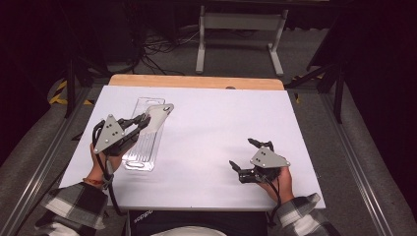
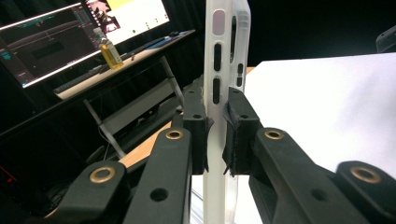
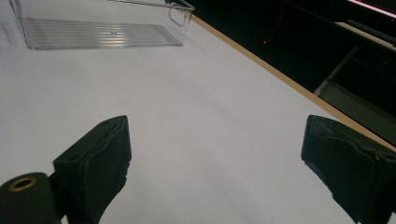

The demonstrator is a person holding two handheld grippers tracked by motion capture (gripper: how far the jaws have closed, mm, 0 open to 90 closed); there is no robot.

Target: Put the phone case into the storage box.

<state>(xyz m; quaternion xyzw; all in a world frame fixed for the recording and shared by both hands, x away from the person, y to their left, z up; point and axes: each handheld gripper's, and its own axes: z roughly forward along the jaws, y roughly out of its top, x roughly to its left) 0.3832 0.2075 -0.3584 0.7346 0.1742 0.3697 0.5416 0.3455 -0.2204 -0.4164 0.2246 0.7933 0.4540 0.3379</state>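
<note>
Left gripper (image 1: 142,121) clamps phone case (image 1: 158,115) above clear tray (image 1: 142,147); right gripper (image 1: 244,155) idles open. Next, probably lower it in.

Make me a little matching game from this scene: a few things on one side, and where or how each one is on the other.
Things:
1. phone case
2. clear tray
3. right gripper
4. yellow bottle

States:
A. jaws wide apart, nothing between them
B. standing on the side desk by the screens
C. clamped on edge between the left gripper's jaws
D. lying flat on the white table

Pairs: 1-C, 2-D, 3-A, 4-B
</note>
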